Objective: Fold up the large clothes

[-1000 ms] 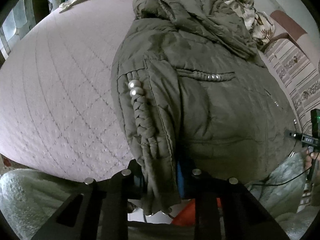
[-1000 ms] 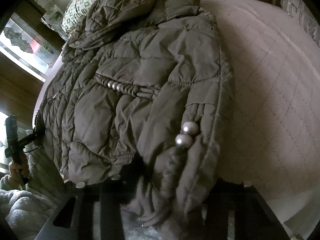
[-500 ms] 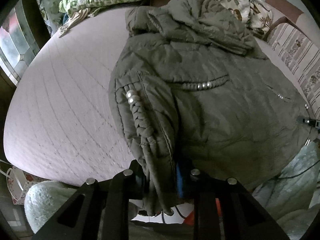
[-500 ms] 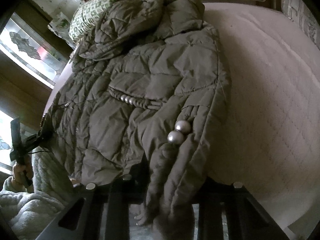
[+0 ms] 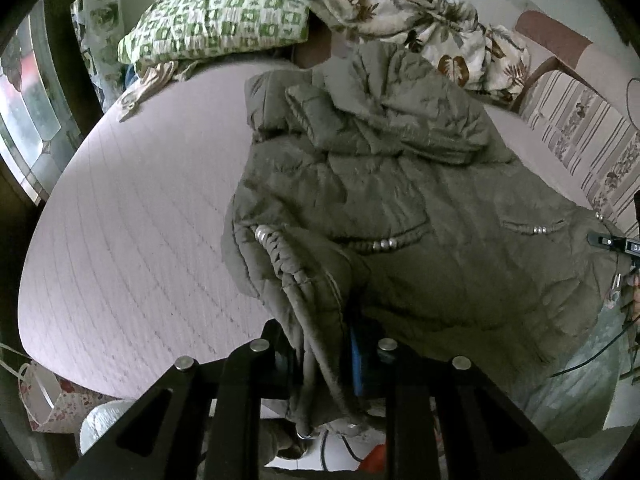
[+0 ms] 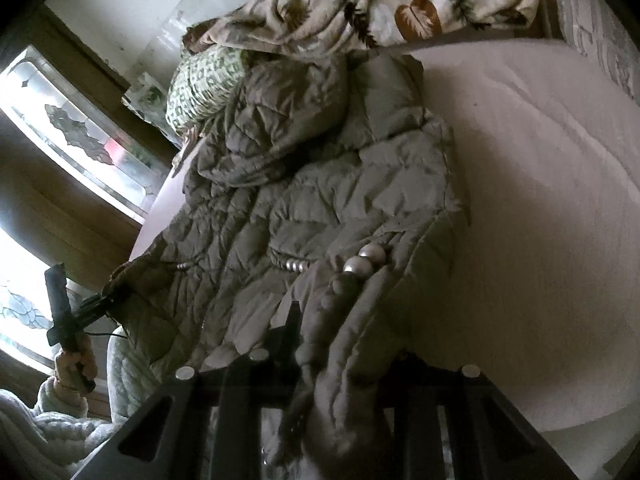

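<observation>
An olive quilted hooded jacket (image 5: 384, 200) lies on the pale pink bed (image 5: 132, 220), hood toward the pillows. My left gripper (image 5: 324, 356) is shut on the jacket's lower left corner, by the braided trim with silver beads (image 5: 276, 248). In the right wrist view the same jacket (image 6: 320, 208) fills the middle. My right gripper (image 6: 336, 364) is shut on its lower right corner, near two pearl buttons (image 6: 362, 262). Both corners are lifted off the bed. The left gripper also shows far left in the right wrist view (image 6: 64, 320), held in a hand.
A green checked pillow (image 5: 216, 20) and a leaf-print blanket (image 5: 400, 12) lie at the head of the bed. A striped headboard or sofa side (image 5: 580, 128) stands at the right. A window (image 6: 80, 140) is on the left wall. A floral bag (image 5: 44, 404) sits by the bed's near edge.
Both grippers have risen and pulled back with the jacket's lower corners, so more of the pillows and the bed's head shows. The hem is lifted higher.
</observation>
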Demonstrator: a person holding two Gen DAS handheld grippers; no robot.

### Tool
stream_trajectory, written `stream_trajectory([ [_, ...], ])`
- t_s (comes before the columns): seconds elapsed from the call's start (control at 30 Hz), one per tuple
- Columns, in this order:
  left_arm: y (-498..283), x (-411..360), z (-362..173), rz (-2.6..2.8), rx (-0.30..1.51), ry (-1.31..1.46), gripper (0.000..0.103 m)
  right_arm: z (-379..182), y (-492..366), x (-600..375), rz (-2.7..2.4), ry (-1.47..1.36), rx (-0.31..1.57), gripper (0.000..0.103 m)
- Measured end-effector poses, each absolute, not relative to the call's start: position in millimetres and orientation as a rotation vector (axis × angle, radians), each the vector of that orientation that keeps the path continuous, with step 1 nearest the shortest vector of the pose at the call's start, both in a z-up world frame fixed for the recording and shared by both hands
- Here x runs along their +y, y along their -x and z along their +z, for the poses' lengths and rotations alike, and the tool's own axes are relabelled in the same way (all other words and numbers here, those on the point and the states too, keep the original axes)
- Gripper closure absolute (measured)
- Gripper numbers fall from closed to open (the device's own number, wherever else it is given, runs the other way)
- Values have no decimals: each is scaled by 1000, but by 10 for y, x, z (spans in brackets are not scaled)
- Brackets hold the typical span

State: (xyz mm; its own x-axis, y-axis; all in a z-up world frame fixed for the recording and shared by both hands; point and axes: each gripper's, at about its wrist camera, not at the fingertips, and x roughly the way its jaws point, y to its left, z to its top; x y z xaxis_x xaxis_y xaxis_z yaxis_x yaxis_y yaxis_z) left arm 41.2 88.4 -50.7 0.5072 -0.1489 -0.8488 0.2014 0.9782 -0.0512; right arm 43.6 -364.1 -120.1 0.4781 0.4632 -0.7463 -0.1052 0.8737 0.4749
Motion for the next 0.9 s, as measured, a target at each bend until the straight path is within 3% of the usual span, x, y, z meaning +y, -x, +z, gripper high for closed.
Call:
stream_trajectory([
  [0.9, -656, 975, -204, -233, 949, 52, 83, -806, -739, -3609, 376, -351, 944, 79],
])
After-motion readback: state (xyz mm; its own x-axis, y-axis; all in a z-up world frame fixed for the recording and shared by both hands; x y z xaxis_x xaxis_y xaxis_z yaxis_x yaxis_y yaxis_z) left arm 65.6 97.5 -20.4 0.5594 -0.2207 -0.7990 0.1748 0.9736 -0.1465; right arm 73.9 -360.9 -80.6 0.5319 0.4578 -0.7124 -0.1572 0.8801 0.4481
